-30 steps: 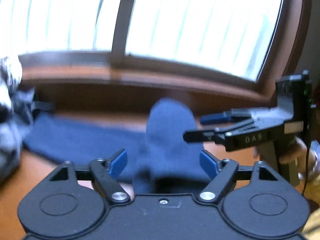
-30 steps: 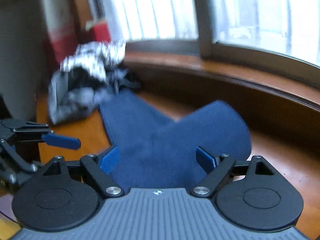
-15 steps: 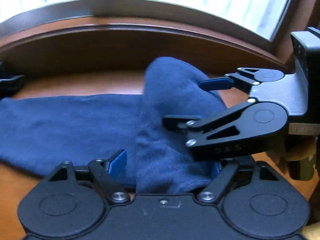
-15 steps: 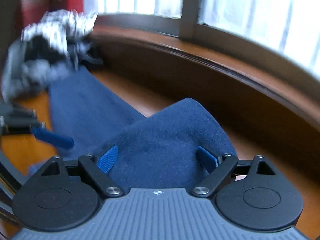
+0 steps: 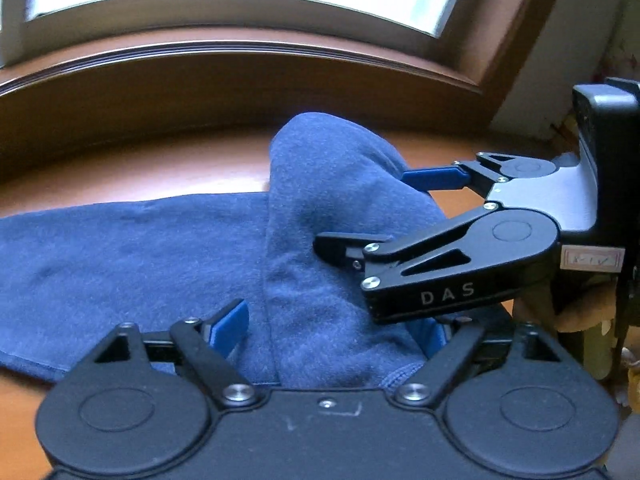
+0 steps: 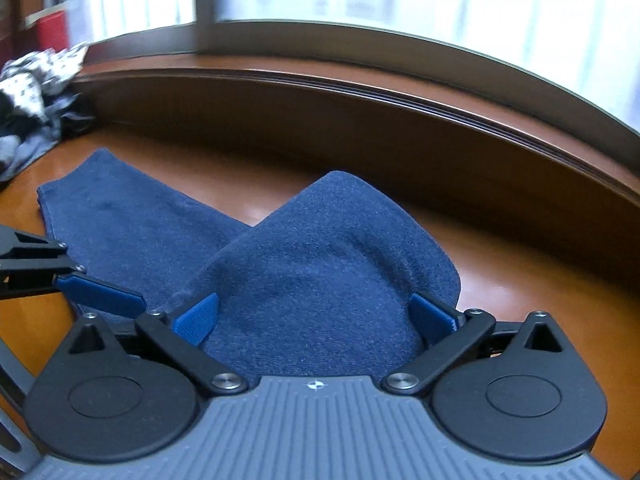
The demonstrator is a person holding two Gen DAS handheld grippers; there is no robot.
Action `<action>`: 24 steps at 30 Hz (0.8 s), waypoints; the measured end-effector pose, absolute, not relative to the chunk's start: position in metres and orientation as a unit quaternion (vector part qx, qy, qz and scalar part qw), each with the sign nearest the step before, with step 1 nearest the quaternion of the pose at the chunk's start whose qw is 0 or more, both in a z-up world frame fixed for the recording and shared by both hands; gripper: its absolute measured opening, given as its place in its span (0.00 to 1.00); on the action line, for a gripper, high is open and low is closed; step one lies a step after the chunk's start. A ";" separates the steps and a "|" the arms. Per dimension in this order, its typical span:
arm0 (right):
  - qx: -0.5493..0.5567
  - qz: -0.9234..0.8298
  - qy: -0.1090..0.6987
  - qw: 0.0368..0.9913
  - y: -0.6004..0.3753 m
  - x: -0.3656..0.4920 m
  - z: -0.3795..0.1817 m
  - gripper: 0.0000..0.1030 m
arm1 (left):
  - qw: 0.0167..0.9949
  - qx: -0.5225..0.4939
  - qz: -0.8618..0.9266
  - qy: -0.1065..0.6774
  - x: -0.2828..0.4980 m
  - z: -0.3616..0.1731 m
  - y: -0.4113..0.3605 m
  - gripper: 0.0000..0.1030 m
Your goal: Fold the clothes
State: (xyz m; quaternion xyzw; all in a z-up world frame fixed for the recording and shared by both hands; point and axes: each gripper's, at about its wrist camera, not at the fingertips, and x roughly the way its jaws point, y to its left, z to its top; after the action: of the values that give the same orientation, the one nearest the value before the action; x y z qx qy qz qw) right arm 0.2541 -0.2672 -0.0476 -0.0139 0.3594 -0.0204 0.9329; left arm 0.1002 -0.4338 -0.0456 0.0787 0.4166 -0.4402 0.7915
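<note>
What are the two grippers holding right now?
Nothing is clamped. Both the left gripper and right gripper are open, with a raised fold of the dark blue fleece cloth between their fingers.

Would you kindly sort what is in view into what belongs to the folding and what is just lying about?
In the job:
- blue garment
- left gripper
- right gripper

Lying about:
- black-and-white patterned clothes, crumpled by the window sill
- red object, blurred
</note>
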 end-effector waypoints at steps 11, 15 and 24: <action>-0.025 0.023 0.354 0.935 -0.331 0.227 -0.051 1.00 | 0.804 0.086 -0.413 0.419 0.065 -0.053 -0.540 0.89; -0.031 0.037 0.355 0.934 -0.336 0.230 -0.052 1.00 | 0.808 0.087 -0.401 0.422 0.075 -0.059 -0.566 0.90; 0.010 0.014 0.355 0.935 -0.345 0.223 -0.032 0.93 | 0.817 0.080 -0.390 0.418 0.098 -0.056 -0.555 0.91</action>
State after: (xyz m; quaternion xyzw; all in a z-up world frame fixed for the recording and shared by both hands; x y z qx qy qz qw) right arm 0.2231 -0.3447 -0.0322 0.0101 0.3549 0.0140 0.9347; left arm 0.0983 -0.5548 -0.0557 0.0800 0.4182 -0.3895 0.8167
